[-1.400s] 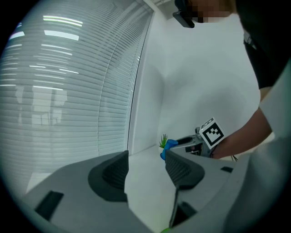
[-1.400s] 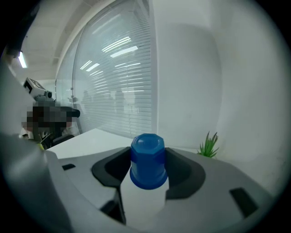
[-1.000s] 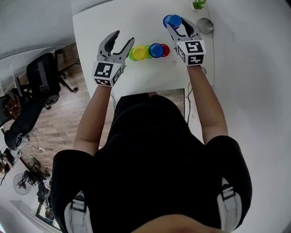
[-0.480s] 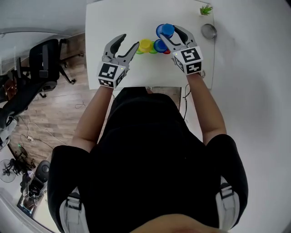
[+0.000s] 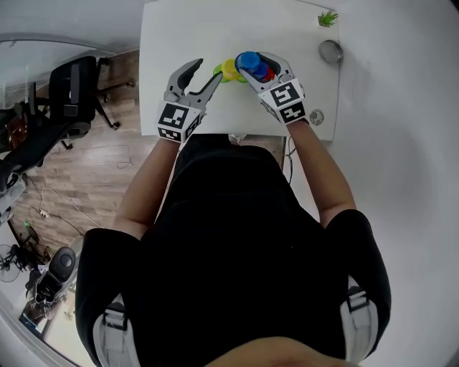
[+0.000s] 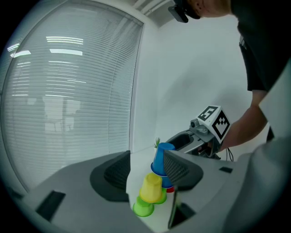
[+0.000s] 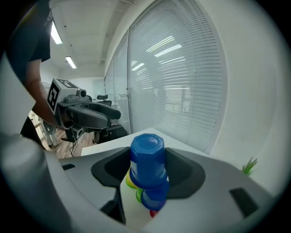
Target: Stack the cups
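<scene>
My right gripper (image 5: 252,63) is shut on an upside-down blue cup (image 5: 247,60), carried just above the row of cups on the white table (image 5: 179,29). In the right gripper view this blue cup (image 7: 148,164) sits between the jaws over a second blue cup (image 7: 154,198). Yellow (image 5: 229,68), green (image 5: 217,72) and red (image 5: 270,72) cups stand in that row. My left gripper (image 5: 206,70) is open just left of the row; its jaws have just been closing a little, with nothing gripped. In the left gripper view the yellow cup (image 6: 151,187) rests on a green cup (image 6: 143,207).
A small green plant (image 5: 327,17) and a round metal object (image 5: 330,50) sit at the table's far right. The table's near edge runs just behind both grippers. An office chair (image 5: 68,107) stands on the wooden floor at left.
The right gripper has carried the blue cup leftward and nearer, from the far right to above the row of cups. The left gripper has moved right, up to the row's left end.
</scene>
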`<state>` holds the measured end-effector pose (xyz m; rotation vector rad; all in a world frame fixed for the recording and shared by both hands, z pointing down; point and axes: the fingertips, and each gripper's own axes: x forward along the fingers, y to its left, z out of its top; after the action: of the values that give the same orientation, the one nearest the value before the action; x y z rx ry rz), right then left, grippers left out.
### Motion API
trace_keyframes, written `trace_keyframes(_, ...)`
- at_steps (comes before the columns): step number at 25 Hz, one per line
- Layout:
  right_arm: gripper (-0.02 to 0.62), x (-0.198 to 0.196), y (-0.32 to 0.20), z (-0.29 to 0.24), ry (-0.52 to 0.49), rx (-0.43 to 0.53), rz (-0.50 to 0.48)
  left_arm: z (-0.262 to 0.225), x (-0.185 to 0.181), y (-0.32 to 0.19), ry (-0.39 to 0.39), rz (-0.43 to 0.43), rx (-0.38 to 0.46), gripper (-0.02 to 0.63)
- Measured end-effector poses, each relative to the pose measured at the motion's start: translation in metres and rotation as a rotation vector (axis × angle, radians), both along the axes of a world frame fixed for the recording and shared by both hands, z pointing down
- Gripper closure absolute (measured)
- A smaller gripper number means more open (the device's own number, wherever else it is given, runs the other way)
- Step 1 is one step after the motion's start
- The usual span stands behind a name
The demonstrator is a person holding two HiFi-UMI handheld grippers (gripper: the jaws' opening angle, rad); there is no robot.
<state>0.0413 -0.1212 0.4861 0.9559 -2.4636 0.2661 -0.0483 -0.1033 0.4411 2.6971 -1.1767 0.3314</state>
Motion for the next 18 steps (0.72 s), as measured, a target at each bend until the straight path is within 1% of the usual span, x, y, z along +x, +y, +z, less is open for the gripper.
trace_keyframes(6, 0.353, -0.001, 0.003, 0.014, 0.009, -0.036, -0.009, -0.001, -0.003, 0.004, -0.003, 0.001, 0.005, 0.369)
trace_keyframes(7, 0.342, -0.001, 0.003, 0.014, 0.002, -0.043, -0.009, 0.0, -0.004, 0.004, -0.003, 0.0, 0.003, 0.37)
trace_keyframes(9, 0.3, -0.001, 0.003, 0.012, -0.016, -0.042, -0.005, 0.001, -0.006, 0.004, -0.003, -0.003, 0.0, 0.37)
trace_keyframes(12, 0.284, 0.004, 0.005, 0.0, -0.051, -0.022, 0.004, 0.0, -0.008, 0.004, 0.001, -0.007, -0.004, 0.368)
trace_keyframes(14, 0.281, 0.01, 0.01, -0.016, -0.082, 0.01, 0.006, 0.0, -0.008, 0.007, 0.011, -0.009, -0.014, 0.368)
trace_keyframes(18, 0.287, 0.019, 0.021, -0.057, -0.162, 0.08, 0.005, -0.02, -0.008, 0.01, 0.047, -0.007, 0.024, 0.368)
